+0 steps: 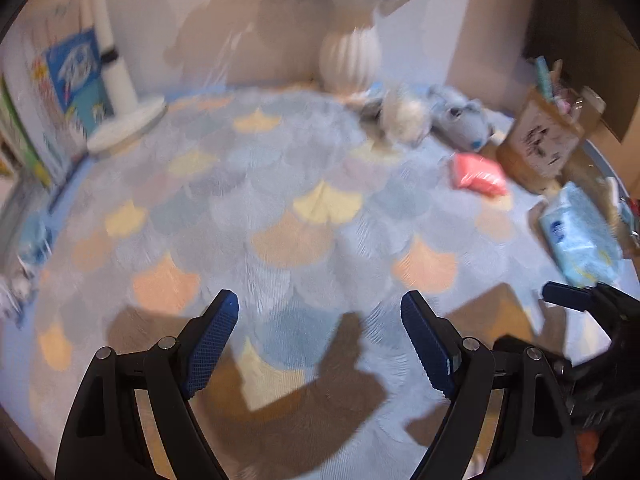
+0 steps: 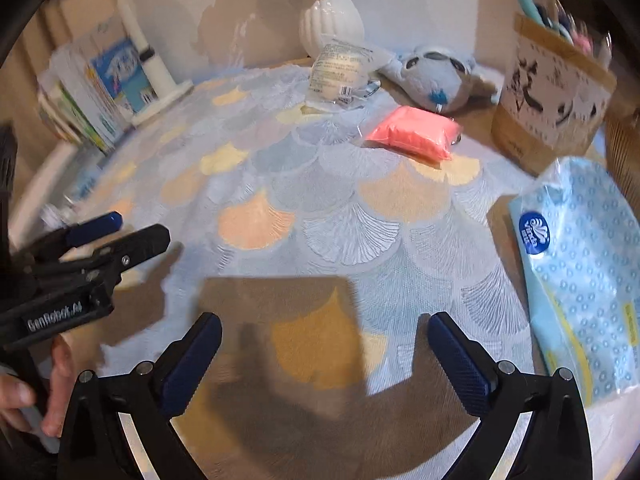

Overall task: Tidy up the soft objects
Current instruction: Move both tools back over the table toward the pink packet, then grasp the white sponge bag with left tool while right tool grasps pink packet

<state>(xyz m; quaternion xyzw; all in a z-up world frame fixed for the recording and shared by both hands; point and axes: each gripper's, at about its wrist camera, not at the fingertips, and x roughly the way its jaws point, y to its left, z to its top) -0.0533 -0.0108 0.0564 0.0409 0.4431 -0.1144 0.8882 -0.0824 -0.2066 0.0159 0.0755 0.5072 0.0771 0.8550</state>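
Left gripper: jaws stood wide apart, nothing between the 2 blue pads, hovering over the scallop-patterned tablecloth. Right gripper: same, jaws spread wide with nothing held, only its own shadow on the cloth between the fingers.

In the right wrist view the left gripper sat at the left edge, side-on, with the person's hand below it. In the left wrist view a blue fingertip of the right gripper poked in at the right edge.

Soft objects were all well ahead of both grippers:
- Blue tissue pack, closest, lying flat just right of the right gripper.
- Pink soft packet, mid-table, apart from the rest.
- Blue-grey plush toy, at the far edge near the wall.
- Clear-bagged cream item, just left of the plush, in front of the white ribbed vase. Can't tell whether it touched the plush.

Other things: brown paper bag with black calligraphy at far right, pens and similar sticking out of the top. White lamp base and a row of upright books at far left.

Left wrist view was motion-blurred; detail there was poor.
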